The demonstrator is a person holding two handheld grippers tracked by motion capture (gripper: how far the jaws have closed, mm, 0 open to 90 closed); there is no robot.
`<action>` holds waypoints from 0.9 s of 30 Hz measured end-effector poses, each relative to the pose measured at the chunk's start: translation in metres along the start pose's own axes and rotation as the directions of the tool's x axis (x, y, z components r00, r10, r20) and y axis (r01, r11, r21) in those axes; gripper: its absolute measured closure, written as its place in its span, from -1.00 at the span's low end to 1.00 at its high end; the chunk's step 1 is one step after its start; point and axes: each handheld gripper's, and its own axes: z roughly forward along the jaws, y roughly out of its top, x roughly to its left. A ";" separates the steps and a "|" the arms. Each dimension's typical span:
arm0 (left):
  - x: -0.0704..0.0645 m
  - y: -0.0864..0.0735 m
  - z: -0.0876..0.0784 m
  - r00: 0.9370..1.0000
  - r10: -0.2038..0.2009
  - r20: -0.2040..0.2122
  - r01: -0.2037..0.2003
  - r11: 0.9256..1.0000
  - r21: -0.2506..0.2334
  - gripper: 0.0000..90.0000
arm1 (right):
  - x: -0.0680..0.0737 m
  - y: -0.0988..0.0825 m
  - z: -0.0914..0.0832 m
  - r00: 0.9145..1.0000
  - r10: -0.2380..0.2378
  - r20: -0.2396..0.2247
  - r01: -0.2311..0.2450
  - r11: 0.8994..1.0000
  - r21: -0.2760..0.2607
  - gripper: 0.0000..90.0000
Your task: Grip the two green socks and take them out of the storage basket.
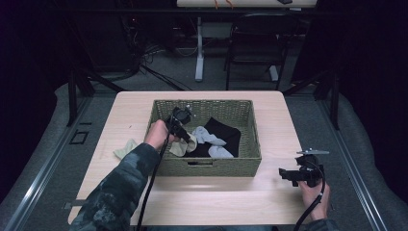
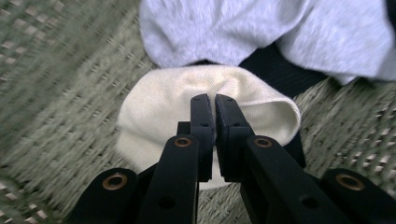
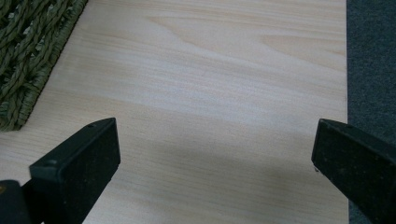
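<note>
A green woven basket (image 1: 252, 130) stands mid-table and holds a cream sock (image 1: 185, 147), a light grey sock (image 1: 207, 134) and black cloth (image 1: 226, 131). My left gripper (image 1: 185, 139) reaches into the basket's left side. In the left gripper view its jaws are pressed together on the cream sock (image 2: 159, 102), with the left gripper (image 2: 208, 99) pinching a fold of it; the grey sock (image 2: 224, 28) lies just beyond. My right gripper (image 1: 284, 172) hovers over the table's right front, and the right gripper (image 3: 212, 144) has its jaws wide apart over bare wood.
A pale green sock (image 1: 126, 149) lies on the table left of the basket. The basket corner (image 3: 28, 56) sits at the upper left in the right gripper view, and the table's right edge (image 3: 346, 93) meets grey carpet. A chair (image 1: 255, 43) stands behind the table.
</note>
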 end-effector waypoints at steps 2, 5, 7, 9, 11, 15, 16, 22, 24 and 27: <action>0.001 0.000 -0.009 1.000 -0.003 0.003 0.003 1.000 -0.027 0.93 | 0.000 0.000 0.000 1.000 0.000 0.000 0.000 1.000 -0.001 -0.99; 0.001 0.000 -0.017 1.000 -0.007 0.000 0.007 0.999 -0.048 0.93 | 0.000 0.000 0.000 1.000 0.000 0.001 0.000 1.000 0.000 -0.99; 0.001 -0.001 -0.030 1.000 -0.012 -0.008 0.011 0.996 -0.090 0.93 | 0.000 0.000 0.000 1.000 0.001 0.000 -0.001 1.000 0.000 -0.99; 0.002 -0.001 -0.038 1.000 -0.010 -0.014 0.008 0.994 -0.110 0.93 | 0.000 0.000 0.000 1.000 0.000 0.000 0.000 1.000 0.000 -0.99; 0.002 -0.001 -0.046 1.000 -0.012 -0.019 0.009 0.991 -0.133 0.93 | 0.000 0.000 0.000 1.000 0.000 0.000 0.000 1.000 0.000 -0.99; 0.003 0.000 -0.062 0.999 -0.011 -0.031 0.005 0.987 -0.159 0.93 | 0.000 0.000 0.001 1.000 0.003 -0.002 -0.003 1.000 0.004 -0.99; 0.003 0.000 -0.065 0.999 -0.012 -0.033 0.006 0.987 -0.162 0.93 | 0.000 0.000 0.001 1.000 0.002 -0.005 -0.002 1.000 0.005 -0.99; 0.005 0.000 -0.085 0.999 -0.016 -0.048 0.006 0.980 -0.199 0.93 | 0.001 -0.001 0.000 1.000 0.001 -0.005 -0.001 1.000 0.005 -1.00; 0.005 0.001 -0.090 0.999 -0.017 -0.050 0.006 0.978 -0.208 0.93 | 0.001 -0.001 0.001 1.000 -0.001 -0.006 0.001 1.000 0.006 -0.99; 0.005 0.001 -0.098 0.998 -0.019 -0.055 0.006 0.975 -0.221 0.93 | 0.001 0.000 0.001 1.000 -0.004 -0.006 0.004 1.000 0.014 -1.00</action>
